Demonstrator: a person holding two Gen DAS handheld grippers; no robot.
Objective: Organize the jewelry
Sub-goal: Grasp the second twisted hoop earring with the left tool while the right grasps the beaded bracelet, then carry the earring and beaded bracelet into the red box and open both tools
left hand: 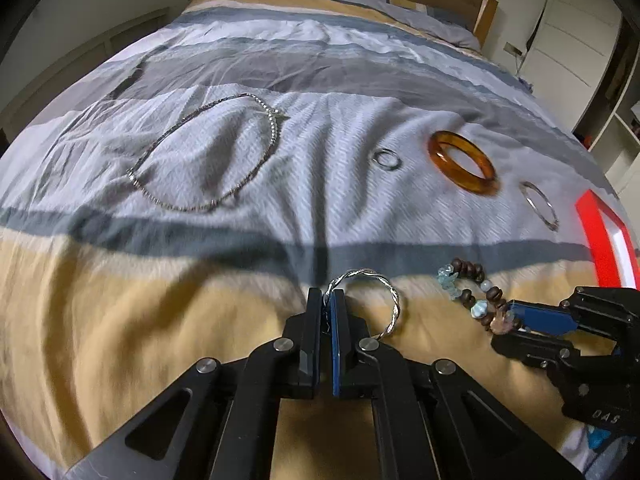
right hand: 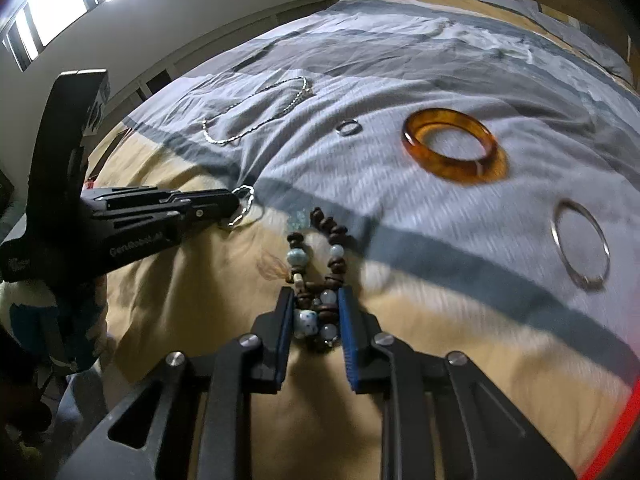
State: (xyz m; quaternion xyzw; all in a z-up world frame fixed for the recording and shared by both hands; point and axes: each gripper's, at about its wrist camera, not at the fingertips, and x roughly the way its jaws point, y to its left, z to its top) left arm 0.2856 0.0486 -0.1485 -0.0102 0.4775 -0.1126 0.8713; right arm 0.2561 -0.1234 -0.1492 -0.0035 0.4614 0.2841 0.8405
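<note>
Jewelry mostly unsorted on bed (left hand: 120,320): left tool (left hand: 329,300) clamps twisted bangle (left hand: 376,300), right tool (right hand: 313,312) grips bead bracelet (right hand: 320,264); necklace (left hand: 208,152), amber bangle (left hand: 464,164), 2 rings wait, approx. early stage.

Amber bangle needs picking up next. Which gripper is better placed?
Right, once free. The amber bangle lies on the right gripper side, but it is shut on the beaded bracelet. The left gripper is farther and pinches the twisted silver bangle.
</note>
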